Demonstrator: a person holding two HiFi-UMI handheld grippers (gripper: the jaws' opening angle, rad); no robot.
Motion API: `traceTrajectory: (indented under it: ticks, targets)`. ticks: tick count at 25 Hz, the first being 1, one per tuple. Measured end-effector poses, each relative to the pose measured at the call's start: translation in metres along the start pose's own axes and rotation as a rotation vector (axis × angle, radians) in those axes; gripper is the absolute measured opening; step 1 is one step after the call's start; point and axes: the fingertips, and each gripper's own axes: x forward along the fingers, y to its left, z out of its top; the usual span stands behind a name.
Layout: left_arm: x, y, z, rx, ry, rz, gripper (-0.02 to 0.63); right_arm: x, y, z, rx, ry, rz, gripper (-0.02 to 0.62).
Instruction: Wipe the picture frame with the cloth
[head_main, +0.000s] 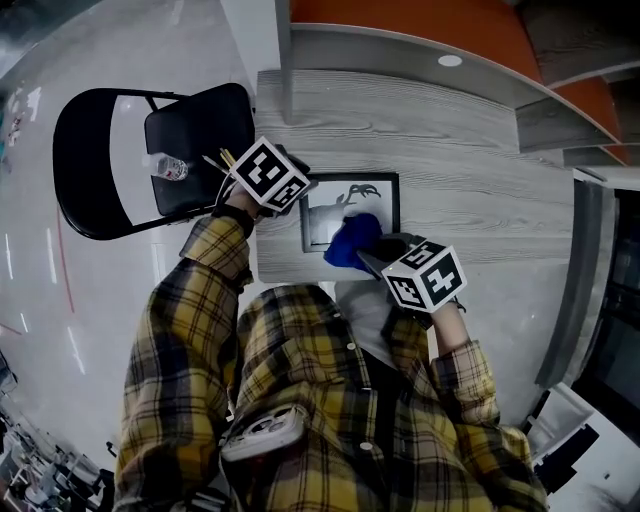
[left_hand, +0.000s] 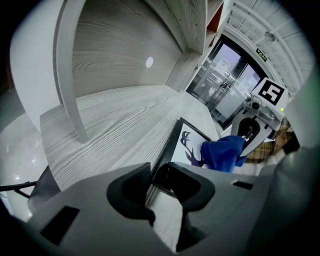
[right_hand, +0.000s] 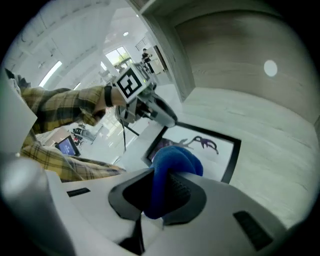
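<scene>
A black picture frame (head_main: 392, 205) with a white print of a dark figure lies flat on the grey wood-grain desk (head_main: 460, 180). My right gripper (head_main: 368, 252) is shut on a bunched blue cloth (head_main: 350, 238), which sits over the frame's near part. In the right gripper view the cloth (right_hand: 172, 160) bulges out from between the jaws above the frame (right_hand: 222, 155). My left gripper (head_main: 302, 203) stands open at the frame's left near corner. In the left gripper view that corner (left_hand: 167, 175) lies between the jaws of my left gripper (left_hand: 162, 189), with a pale strip of desk showing beside it.
A black folding chair (head_main: 195, 130) stands left of the desk with a clear bottle (head_main: 170, 167) on its seat. A white shelf upright (head_main: 284, 60) rises at the desk's back left. The desk's front edge runs just under the frame, against my checked shirt.
</scene>
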Motion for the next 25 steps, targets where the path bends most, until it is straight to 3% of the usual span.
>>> traceTrajectory:
  ticks: [6,9,14,17,25]
  targets:
    - [0.001,-0.001,0.000,-0.012,-0.014,0.008,0.115,-0.018,-0.015,0.081,-0.080,-0.197,-0.097,0.054]
    - [0.000,-0.001,0.001,-0.014,-0.019,0.010,0.114,0.001,-0.038,0.099,-0.094,-0.192,-0.168,0.054]
    - [0.001,-0.001,0.000,-0.018,-0.026,0.009,0.114,0.046,-0.070,0.093,-0.094,-0.100,-0.254,0.054]
    - [0.000,0.001,0.001,-0.018,-0.027,0.008,0.114,0.054,-0.067,0.091,-0.084,-0.090,-0.253,0.052]
    - [0.001,0.004,-0.002,-0.028,-0.020,0.003,0.114,0.066,-0.034,0.060,-0.104,0.054,-0.119,0.052]
